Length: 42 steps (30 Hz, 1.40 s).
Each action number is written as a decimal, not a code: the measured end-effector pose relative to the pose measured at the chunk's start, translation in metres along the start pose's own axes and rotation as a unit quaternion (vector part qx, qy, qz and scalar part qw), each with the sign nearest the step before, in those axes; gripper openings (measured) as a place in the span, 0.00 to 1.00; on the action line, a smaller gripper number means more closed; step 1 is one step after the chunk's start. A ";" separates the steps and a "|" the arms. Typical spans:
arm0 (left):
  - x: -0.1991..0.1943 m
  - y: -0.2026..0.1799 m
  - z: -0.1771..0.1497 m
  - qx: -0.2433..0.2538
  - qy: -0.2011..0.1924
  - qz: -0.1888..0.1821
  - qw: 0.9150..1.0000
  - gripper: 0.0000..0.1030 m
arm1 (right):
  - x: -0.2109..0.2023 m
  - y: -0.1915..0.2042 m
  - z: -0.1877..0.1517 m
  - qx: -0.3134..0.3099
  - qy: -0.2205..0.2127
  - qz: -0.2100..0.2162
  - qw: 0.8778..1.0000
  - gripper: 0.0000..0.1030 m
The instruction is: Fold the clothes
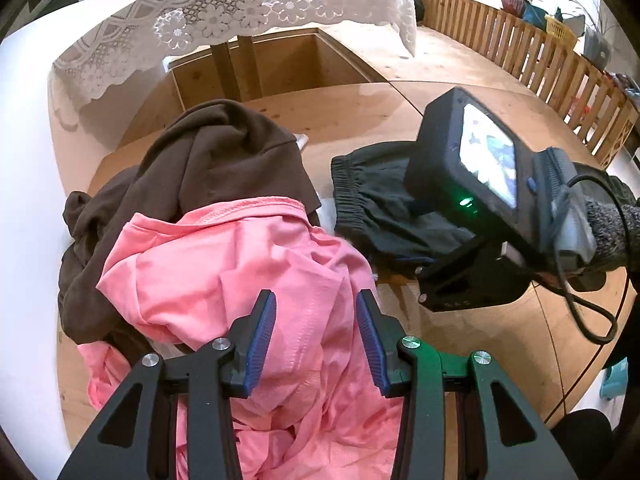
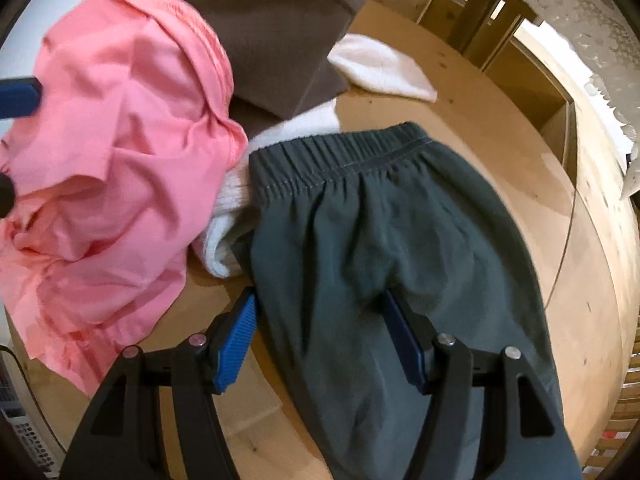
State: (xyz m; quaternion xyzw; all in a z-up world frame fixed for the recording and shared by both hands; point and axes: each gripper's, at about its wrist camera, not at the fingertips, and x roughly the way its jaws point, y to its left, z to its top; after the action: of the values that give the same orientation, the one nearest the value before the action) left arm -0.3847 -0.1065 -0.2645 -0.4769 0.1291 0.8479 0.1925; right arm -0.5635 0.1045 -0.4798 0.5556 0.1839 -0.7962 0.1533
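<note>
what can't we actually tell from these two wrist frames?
- Left wrist view: the pink garment runs off the bottom edge behind the left tool; its shape is unclear.
- Left wrist view: the right tool's body hides much of the dark shorts.
- Right wrist view: whether the right tool grips the shorts is unclear; cloth covers one pad.
- Right wrist view: the white item is partly under the brown garment.

A crumpled pink garment point(image 1: 240, 280) is lying bunched over a brown one point(image 1: 224, 152) — both heaped at the table's left. Dark green shorts point(image 2: 380, 240) are lying flatter beside them, elastic waistband away, overlapping white cloth point(image 2: 228, 240).
</note>
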 end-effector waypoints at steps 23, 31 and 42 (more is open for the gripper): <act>0.085 -0.062 0.046 0.036 0.037 -0.104 0.993 0.41 | -0.065 -0.116 -0.102 0.297 -0.055 0.208 0.930 0.06; 0.109 -0.082 0.082 0.007 0.024 -0.113 0.993 0.39 | -0.104 -0.143 -0.123 0.330 -0.128 0.231 0.906 0.06; 0.013 -0.265 0.136 0.198 -0.054 -0.151 0.967 0.41 | -0.255 -0.271 -0.344 0.507 -0.253 0.115 0.816 0.06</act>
State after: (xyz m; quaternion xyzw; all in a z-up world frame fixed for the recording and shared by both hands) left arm -0.3749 0.1871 -0.2152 -0.3968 0.2102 0.7912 0.4152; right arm -0.3140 0.5139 -0.3148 0.3510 -0.3565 -0.8657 -0.0187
